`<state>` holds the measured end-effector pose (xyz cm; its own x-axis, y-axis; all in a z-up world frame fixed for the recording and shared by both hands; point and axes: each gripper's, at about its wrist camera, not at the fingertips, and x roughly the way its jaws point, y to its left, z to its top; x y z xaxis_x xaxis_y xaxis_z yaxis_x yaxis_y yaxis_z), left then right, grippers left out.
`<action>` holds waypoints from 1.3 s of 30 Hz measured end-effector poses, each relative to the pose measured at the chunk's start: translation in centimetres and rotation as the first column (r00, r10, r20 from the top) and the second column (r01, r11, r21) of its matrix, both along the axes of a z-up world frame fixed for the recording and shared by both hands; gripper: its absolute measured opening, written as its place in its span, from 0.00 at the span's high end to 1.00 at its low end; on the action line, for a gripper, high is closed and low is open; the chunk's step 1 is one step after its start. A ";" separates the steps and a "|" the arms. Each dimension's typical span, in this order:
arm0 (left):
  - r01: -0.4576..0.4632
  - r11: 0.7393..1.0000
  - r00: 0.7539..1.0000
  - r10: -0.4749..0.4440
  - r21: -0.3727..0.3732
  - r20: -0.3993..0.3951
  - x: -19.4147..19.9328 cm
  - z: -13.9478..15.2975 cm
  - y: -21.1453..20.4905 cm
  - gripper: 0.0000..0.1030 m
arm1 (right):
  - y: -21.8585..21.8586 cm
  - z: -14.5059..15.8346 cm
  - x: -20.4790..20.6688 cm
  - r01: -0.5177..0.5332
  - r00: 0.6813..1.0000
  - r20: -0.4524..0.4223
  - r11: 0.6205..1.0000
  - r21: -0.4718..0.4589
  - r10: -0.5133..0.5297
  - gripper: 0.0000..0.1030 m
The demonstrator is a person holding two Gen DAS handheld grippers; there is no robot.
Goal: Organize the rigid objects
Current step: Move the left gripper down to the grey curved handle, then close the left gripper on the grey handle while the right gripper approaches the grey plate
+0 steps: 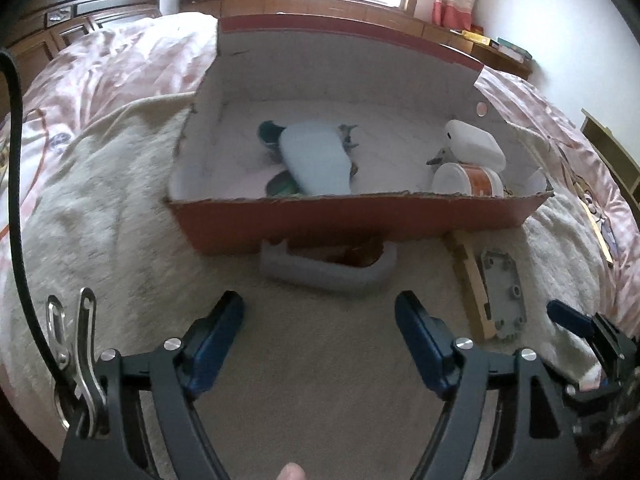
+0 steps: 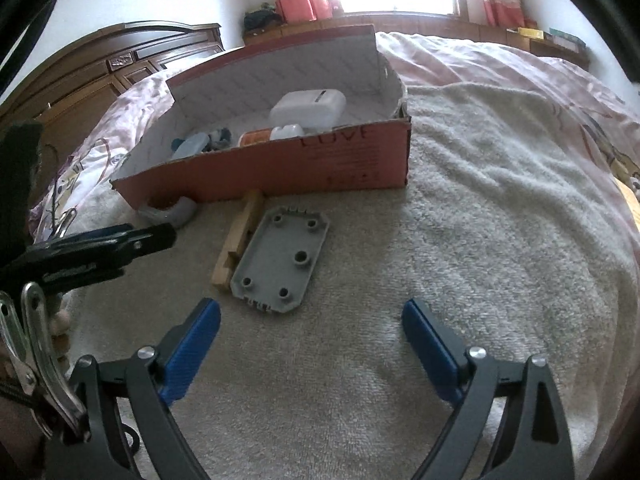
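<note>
A red cardboard box [image 1: 320, 216] stands on a beige towel on the bed, also in the right wrist view [image 2: 320, 164]. It holds a pale blue case [image 1: 316, 158], a white case [image 1: 476, 144], an orange-and-white jar [image 1: 468, 180] and small dark items. A grey curved handle piece [image 1: 328, 270] lies against the box front, just ahead of my open, empty left gripper [image 1: 320, 320]. A grey plate with holes [image 2: 280, 260] and a wooden strip [image 2: 240, 240] lie ahead-left of my open, empty right gripper [image 2: 312, 320]. The plate [image 1: 504, 292] also shows in the left wrist view.
The beige towel [image 2: 500, 220] covers a pink patterned quilt [image 1: 100, 76]. A dark wooden headboard [image 2: 120, 68] is at the left. A window ledge with books [image 1: 500, 46] runs behind the bed. The left gripper [image 2: 120, 242] shows at the left edge of the right wrist view.
</note>
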<state>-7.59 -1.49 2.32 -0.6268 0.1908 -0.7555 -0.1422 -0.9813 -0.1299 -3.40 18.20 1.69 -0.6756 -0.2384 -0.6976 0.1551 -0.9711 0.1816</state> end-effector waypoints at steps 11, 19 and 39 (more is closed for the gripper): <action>-0.028 0.999 0.999 0.028 -0.040 -0.015 -1.5 -0.4 1.0 0.20 | -1.1 -0.6 0.3 -0.015 1.000 -0.023 0.998 0.061 0.016 0.00; -0.080 0.995 0.997 0.079 -0.055 -0.017 -1.8 -0.1 1.1 0.27 | -1.0 -0.7 0.3 -0.016 0.999 -0.030 0.998 0.057 0.018 0.00; 0.008 0.996 0.999 -0.011 -0.091 -0.030 3.1 -1.3 0.7 0.26 | -1.0 -0.7 0.3 -0.017 0.999 -0.031 0.998 0.065 0.019 0.00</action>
<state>-4.44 -0.80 1.03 -0.6486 0.1286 -0.7502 -0.1543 -0.9874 -0.0358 -3.09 17.24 0.98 -0.6934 -0.2056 -0.6906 0.1773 -0.9776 0.1131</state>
